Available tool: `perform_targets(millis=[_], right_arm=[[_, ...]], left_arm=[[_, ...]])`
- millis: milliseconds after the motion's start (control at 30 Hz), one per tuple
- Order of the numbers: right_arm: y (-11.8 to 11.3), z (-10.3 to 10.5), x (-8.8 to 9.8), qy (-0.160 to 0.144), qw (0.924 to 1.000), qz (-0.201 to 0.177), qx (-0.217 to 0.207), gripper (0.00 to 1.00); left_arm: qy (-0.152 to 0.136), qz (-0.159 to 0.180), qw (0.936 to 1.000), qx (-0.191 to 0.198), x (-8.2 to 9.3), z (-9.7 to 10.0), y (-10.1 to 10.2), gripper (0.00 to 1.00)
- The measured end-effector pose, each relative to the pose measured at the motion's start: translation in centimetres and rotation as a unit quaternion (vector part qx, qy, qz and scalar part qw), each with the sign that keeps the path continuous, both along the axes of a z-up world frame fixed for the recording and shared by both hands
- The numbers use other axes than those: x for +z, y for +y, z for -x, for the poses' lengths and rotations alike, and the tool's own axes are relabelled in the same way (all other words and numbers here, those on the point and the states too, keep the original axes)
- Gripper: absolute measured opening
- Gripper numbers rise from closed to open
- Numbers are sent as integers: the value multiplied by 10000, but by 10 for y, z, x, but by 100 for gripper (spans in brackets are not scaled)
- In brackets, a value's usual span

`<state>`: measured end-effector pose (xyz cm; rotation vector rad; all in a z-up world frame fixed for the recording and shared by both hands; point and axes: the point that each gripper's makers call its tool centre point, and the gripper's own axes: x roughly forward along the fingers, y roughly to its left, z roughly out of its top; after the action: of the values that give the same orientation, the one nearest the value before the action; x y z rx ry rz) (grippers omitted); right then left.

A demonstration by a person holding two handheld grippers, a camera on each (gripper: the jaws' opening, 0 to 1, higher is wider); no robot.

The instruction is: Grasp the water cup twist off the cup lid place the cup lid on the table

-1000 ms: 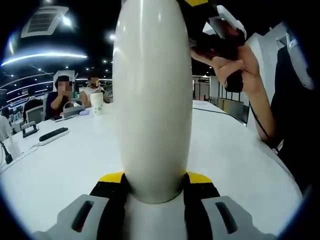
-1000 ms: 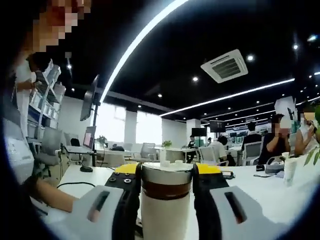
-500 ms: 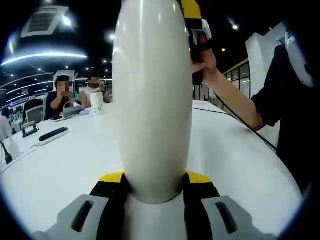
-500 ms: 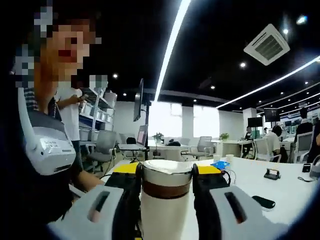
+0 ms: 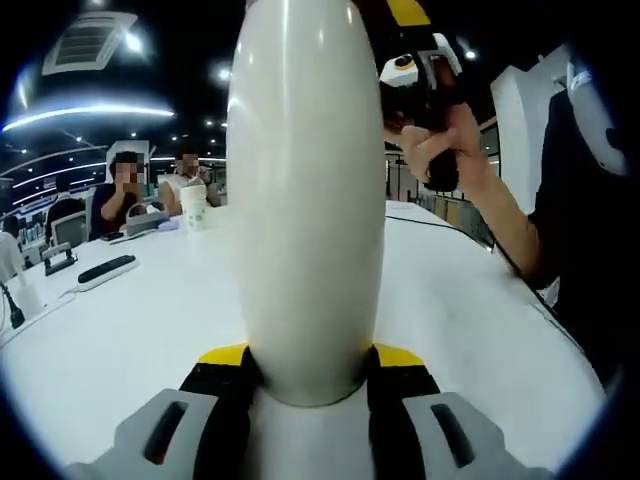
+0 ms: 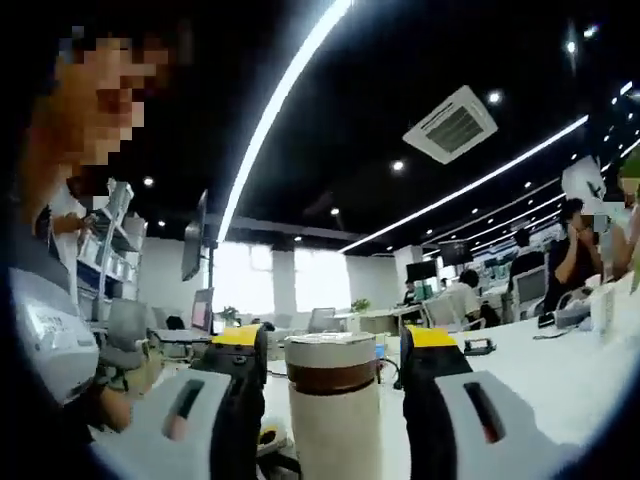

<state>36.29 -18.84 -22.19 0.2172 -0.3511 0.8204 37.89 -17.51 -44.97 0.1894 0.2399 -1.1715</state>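
Between the yellow-tipped jaws of the left gripper point(image 5: 308, 362), the tall glossy white water cup point(image 5: 306, 200) is clamped upright above the white counter point(image 5: 140, 330). At its top, the right gripper point(image 6: 323, 345) stands apart, just clear of the brown-banded cup lid point(image 6: 331, 361).

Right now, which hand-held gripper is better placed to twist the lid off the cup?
Right. The right hand-held gripper has its jaws flanking the cup lid with gaps showing, so it likely only needs to close and turn. The left hand-held gripper is clamped on the water cup body, steadying it.
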Motion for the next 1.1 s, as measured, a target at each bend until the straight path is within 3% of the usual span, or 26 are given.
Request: perform_targets(millis=[67, 200, 400, 500, 633, 733, 867, 1000, 1100], right_arm=[[0, 3, 8, -56, 9997, -32, -239, 54], [9, -1, 13, -97, 9984, 262, -488, 53], [28, -17, -4, 132, 9967, 649, -472, 52], [31, -20, -10, 231, 9963, 756, -324, 46], [30, -19, -8, 92, 9953, 942, -214, 46], [31, -17, -8, 184, 9960, 756, 445, 45], [28, -16, -8, 106, 9879, 630, 1417, 45], [32, -14, -9, 93, 9727, 803, 2177, 45], [33, -12, -9, 25, 9552, 934, 2809, 45]], left_arm=[[-3, -1, 10000, 6, 0, 1, 0, 46], [-6, -4, 10000, 15, 0, 2, -2, 46], [-8, -6, 10000, 27, 1, 2, -2, 46], [-8, -5, 10000, 31, 1, 2, -2, 46], [-5, -4, 10000, 39, 0, 1, -1, 46], [-4, -2, 10000, 35, 0, 1, -1, 46], [2, -2, 10000, 35, 0, 1, -1, 46], [7, -1, 10000, 30, 0, 1, 0, 46], [10, -1, 10000, 29, 0, 1, -1, 46]])
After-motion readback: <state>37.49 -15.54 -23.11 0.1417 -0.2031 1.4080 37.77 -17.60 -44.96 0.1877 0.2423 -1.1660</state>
